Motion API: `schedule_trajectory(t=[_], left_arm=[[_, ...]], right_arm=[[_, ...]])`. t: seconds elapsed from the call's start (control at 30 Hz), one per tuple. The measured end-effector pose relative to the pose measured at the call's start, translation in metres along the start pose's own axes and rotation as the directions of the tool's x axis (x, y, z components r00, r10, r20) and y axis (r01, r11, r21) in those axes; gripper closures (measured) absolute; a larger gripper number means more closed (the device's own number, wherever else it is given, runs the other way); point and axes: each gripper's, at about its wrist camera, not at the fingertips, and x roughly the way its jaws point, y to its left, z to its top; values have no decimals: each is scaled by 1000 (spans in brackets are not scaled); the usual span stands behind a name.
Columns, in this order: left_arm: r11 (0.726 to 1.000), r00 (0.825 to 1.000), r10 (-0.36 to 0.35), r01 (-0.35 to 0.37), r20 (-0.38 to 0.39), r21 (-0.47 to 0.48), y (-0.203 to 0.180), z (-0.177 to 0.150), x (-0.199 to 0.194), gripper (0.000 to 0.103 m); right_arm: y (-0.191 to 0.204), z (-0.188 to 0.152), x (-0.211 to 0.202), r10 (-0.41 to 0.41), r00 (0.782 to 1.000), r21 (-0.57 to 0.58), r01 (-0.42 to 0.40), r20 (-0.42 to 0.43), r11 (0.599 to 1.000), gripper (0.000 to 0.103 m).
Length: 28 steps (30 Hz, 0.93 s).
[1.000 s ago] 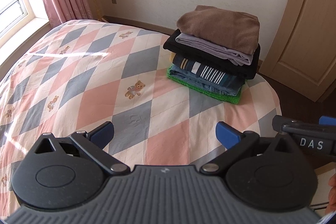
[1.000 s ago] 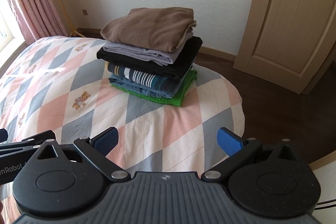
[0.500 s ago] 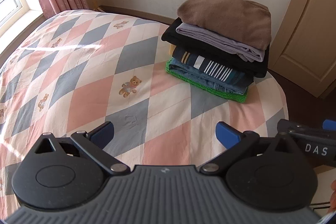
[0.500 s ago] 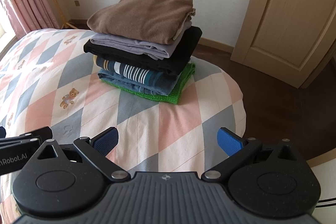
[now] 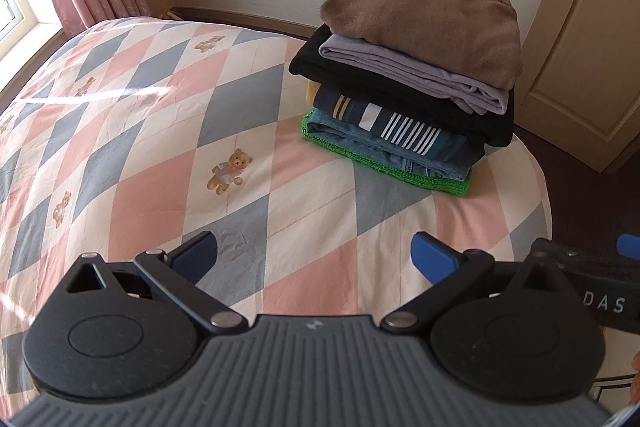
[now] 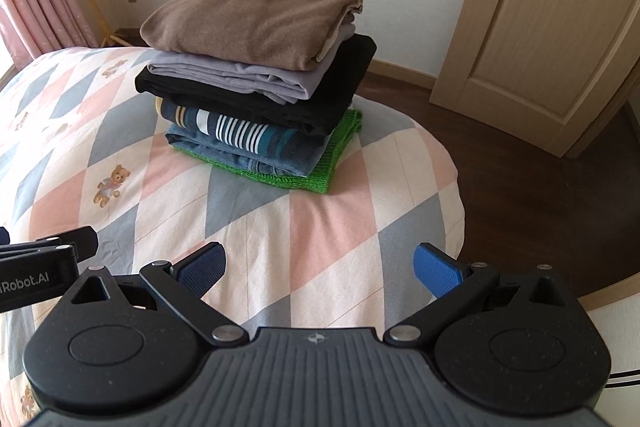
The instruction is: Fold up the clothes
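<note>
Clothes (image 6: 256, 75) sit folded in a stack on the bed (image 6: 320, 235). Both left gripper (image 5: 314, 259) and right gripper (image 6: 318, 267) hover spread apart, empty; probably best to lift the brown top garment (image 6: 256, 15) by its edges.

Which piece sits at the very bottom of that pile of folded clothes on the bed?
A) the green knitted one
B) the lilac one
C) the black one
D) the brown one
A: the green knitted piece lies directly on the quilt, its edge sticking out under the rest of the pile.
</note>
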Motion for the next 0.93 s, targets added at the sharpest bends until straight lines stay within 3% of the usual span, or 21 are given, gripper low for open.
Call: schedule_trajectory(t=[0.53, 0.93], left_arm=[[999, 1000, -11, 10, 26, 36, -13, 13, 6, 1], [999, 995, -48, 48, 90, 7, -21, 5, -32, 1]], right_arm=[[-8, 7, 1, -18, 1000, 16, 18, 19, 1000, 0], [-22, -1, -38, -18, 996, 33, 15, 89, 999, 0]])
